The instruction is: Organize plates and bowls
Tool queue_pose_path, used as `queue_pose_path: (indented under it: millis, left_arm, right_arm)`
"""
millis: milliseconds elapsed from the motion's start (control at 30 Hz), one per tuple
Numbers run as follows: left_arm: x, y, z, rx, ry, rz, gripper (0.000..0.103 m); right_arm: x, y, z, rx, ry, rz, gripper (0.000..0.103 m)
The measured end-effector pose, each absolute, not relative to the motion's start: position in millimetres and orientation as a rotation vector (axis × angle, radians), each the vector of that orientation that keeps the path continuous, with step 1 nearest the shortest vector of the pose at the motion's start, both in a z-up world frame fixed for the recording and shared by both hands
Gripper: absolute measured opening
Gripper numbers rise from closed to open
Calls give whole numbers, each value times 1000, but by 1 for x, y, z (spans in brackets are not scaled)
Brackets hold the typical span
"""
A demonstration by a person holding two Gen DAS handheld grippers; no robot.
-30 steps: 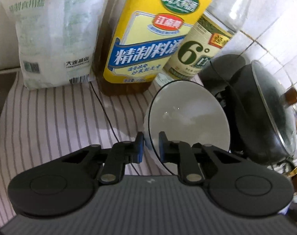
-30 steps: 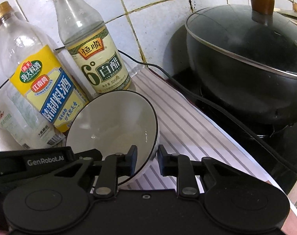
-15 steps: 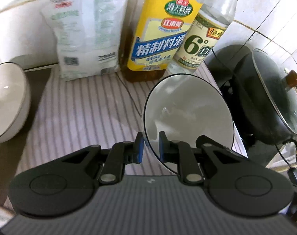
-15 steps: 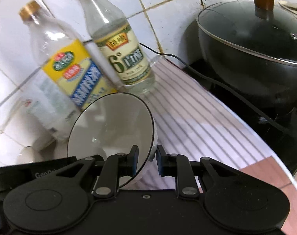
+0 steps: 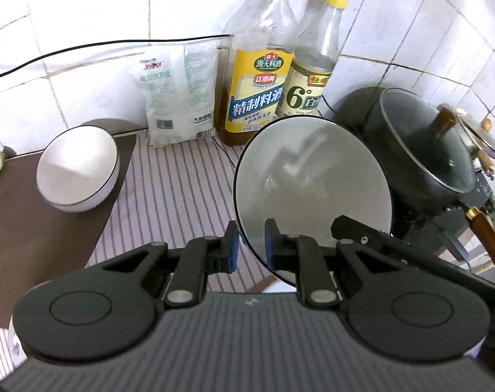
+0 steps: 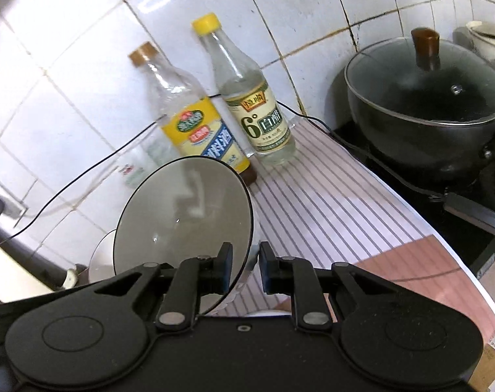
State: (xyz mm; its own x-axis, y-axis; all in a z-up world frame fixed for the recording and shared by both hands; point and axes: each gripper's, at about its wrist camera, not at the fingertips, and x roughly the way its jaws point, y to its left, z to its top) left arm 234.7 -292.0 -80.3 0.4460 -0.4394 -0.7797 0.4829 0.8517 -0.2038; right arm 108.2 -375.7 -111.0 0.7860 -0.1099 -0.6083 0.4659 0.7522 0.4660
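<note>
— What's changed over the last second?

— I've raised the bowl (image 5: 312,179) clear of the cloth (image 5: 169,196). It was low against the bottles; now it hangs tilted above the stripes, with its opening towards me. My left gripper (image 5: 249,245) pinches its near rim, and my right gripper (image 6: 245,266) pinches the rim on the other side. Pulling back also brought the other bowl (image 5: 77,170) into view, standing on the board (image 5: 35,228).

— Meaning?

— I reckon the pick-up is done and the carry is on, probably towards that other bowl for stacking.

— Count, left to right?

— One resting bowl, one bag (image 5: 178,94), two bottles (image 5: 257,91), one held bowl, one lidded pot (image 5: 427,150). So two bowls, and no plates that I can see.
</note>
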Motion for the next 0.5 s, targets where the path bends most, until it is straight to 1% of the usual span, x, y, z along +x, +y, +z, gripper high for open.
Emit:
queue_pose_path:
  millis: [200, 500]
  left_arm:
    - [203, -276, -79, 31, 980, -574, 14]
    - [168, -272, -82, 83, 955, -566, 14]
  right_arm:
    - [79, -362, -103, 633, 608, -332, 21]
    - [52, -350, -113, 656, 666, -349, 20]
